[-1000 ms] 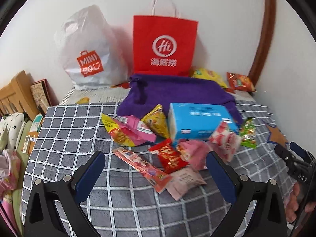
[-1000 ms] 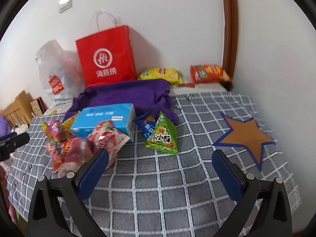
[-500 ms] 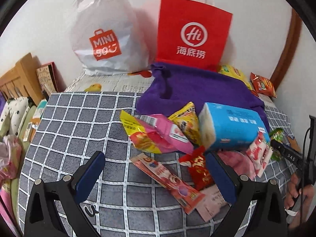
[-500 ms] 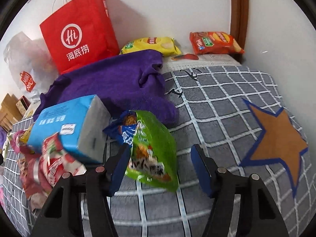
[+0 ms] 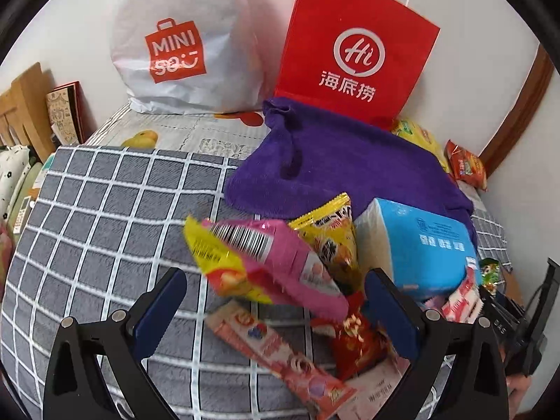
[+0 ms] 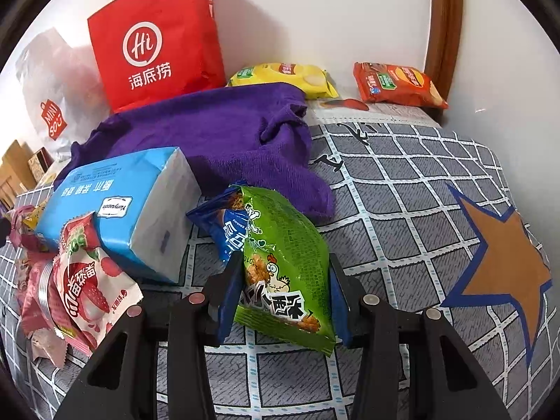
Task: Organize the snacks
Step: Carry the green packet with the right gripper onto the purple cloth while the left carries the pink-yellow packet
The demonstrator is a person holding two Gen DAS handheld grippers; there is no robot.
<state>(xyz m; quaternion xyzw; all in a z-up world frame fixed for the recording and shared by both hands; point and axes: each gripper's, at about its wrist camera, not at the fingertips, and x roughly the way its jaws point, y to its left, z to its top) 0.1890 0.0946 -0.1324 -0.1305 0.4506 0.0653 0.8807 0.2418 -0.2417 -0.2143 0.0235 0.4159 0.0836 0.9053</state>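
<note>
The green snack bag (image 6: 287, 266) sits between the pads of my right gripper (image 6: 283, 297), low on the grey checked cover (image 6: 402, 189); my jaws are closing on it, both blue pads already against its sides, so I am pinching it across its width; behind it and touching it lies a blue cookie packet (image 6: 227, 227), and just to the left stands the blue tissue pack (image 6: 115, 206), with a strawberry-printed pink packet (image 6: 87, 280) leaning at its near corner; past these the purple towel (image 6: 217, 133) is spread in a rumpled heap, and behind that the red paper bag (image 6: 157, 38) and the white plastic bag (image 6: 52, 80) stand against the wall; a yellow chip bag (image 6: 287, 75) and an orange chip bag (image 6: 395, 84) lie at the far edge, well apart from my grip; a brown star with a blue border (image 6: 504, 266) is printed on the cover to the right; my left gripper (image 5: 273, 318) hangs with its fingers spread wide, touching nothing, above the pile of snacks; between its fingers I see a pink and yellow packet (image 5: 255, 262), a long pink wrapper (image 5: 276, 353) and a red packet (image 5: 357, 343), with a yellow triangular bag (image 5: 332, 238) just beyond; motion blurs the nearest wrappers
</note>
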